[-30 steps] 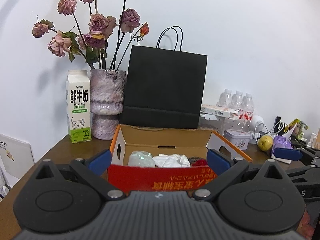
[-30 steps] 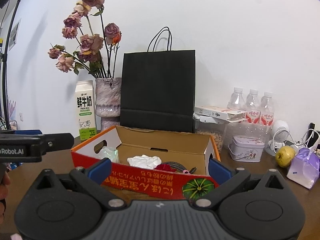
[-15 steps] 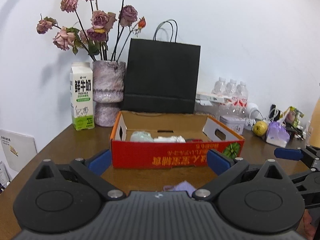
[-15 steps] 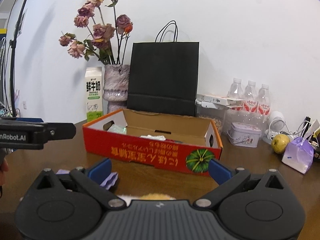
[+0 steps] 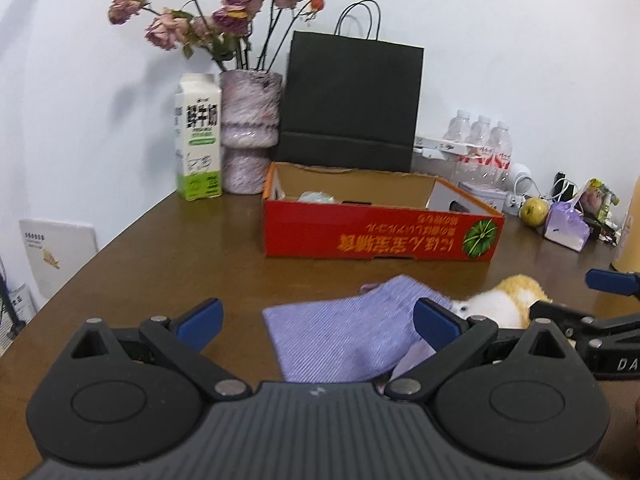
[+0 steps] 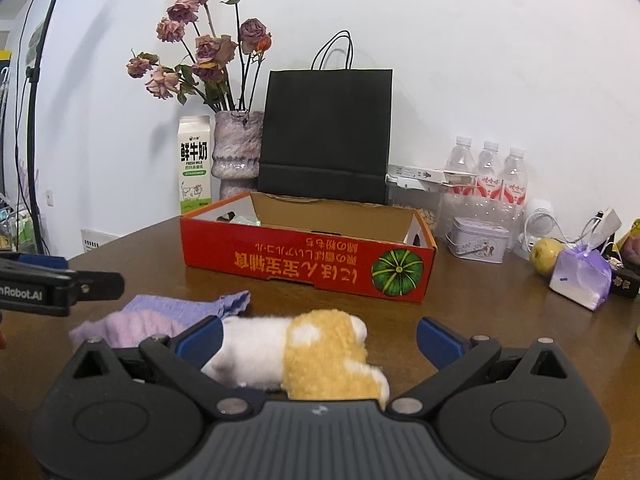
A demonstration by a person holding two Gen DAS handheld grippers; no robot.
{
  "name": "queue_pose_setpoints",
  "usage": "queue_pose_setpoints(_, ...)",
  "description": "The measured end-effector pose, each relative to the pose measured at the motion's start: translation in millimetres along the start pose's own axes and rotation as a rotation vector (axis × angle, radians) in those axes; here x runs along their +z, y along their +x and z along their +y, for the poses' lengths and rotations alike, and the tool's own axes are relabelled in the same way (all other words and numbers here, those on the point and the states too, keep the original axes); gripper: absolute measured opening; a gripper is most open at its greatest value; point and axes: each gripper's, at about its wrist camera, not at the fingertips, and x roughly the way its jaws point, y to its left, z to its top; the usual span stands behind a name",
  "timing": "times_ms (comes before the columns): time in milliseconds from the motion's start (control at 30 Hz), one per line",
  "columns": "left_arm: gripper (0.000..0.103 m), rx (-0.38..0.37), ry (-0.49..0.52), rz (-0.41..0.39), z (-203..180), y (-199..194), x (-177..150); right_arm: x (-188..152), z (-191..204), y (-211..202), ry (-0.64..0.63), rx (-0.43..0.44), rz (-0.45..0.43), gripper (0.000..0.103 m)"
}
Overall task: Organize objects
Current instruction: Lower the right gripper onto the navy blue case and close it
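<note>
The left gripper (image 5: 318, 320) fills the lower part of its own view, its blue-tipped fingers (image 5: 200, 318) spread wide apart. The right gripper (image 6: 320, 336) sits low in its view likewise, fingers (image 6: 438, 336) parted wide, nothing clamped between them.

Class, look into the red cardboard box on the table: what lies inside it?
Inside the red box, only a pale greenish wrapped bundle peeks over the front wall at its left end. The wall hides the rest of the floor.
</note>
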Motion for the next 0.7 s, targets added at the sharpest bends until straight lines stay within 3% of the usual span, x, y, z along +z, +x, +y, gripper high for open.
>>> queue_pose_setpoints(200,0.103,0.001,-0.011,-0.021,17,-19,-7,-9,9,-14,-0.003,-0.010,0.004,0.103)
queue_pose_setpoints(433,0.103,0.012,0.044,0.000,29,-32,-19,-16,26,-24,0.005,-0.002,0.041,0.103)
queue_pose_setpoints(700,0.103,-0.004,-0.044,0.005,53,-37,-21,-14,60,-25,0.008,0.037,0.120,0.103)
